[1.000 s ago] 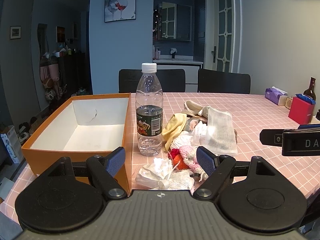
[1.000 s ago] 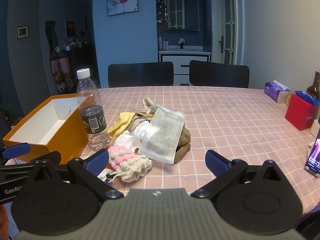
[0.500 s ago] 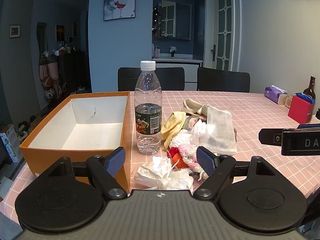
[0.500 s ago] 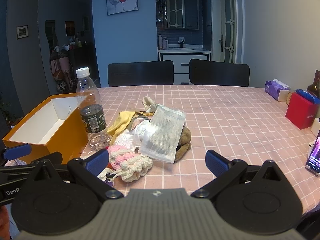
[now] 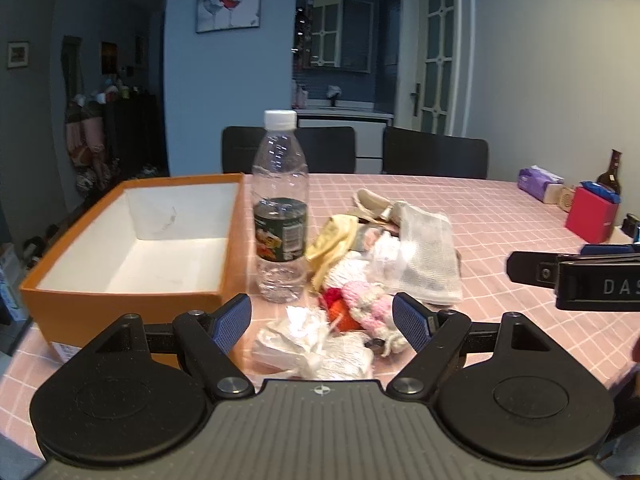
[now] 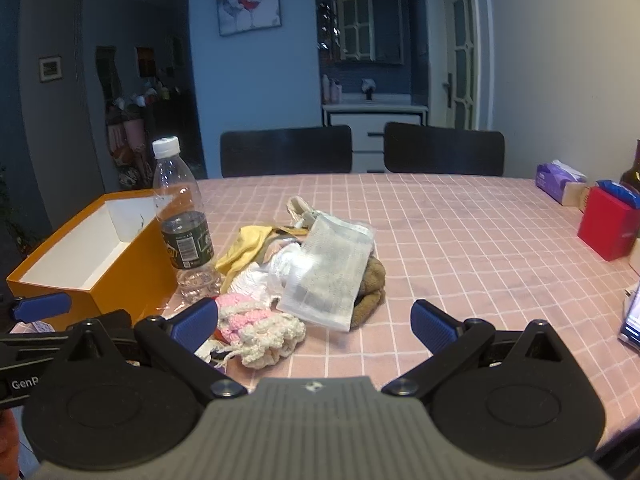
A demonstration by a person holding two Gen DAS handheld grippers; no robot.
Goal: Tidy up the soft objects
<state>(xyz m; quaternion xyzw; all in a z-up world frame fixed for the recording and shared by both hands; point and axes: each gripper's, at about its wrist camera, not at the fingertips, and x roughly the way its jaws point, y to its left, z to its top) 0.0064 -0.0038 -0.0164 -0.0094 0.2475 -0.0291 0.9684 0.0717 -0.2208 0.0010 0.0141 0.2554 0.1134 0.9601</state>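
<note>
A heap of soft objects lies on the pink checked tablecloth, just right of an upright plastic water bottle and an open orange box with a white interior.

The left gripper hangs over the near edge of the heap with its blue-padded fingers spread apart and holding nothing; between them sit a crumpled white bundle and a pink-and-cream knitted piece. The right gripper is likewise held wide, nothing between its pads, with the knitted piece just inside its left finger.

The left wrist view looks down into the box and shows its bare white floor, along with red and orange knitwear tucked under the pink piece. It also catches the right gripper's black side at the right edge.

The right wrist view opens up the far side of the heap: a white mesh pouch lies tilted over a brown plush item, which the left view barely shows. A yellow cloth sits beside the bottle. A red box and a purple tissue pack stand far right, and a blue finger tip of the left gripper shows at the left edge.
</note>
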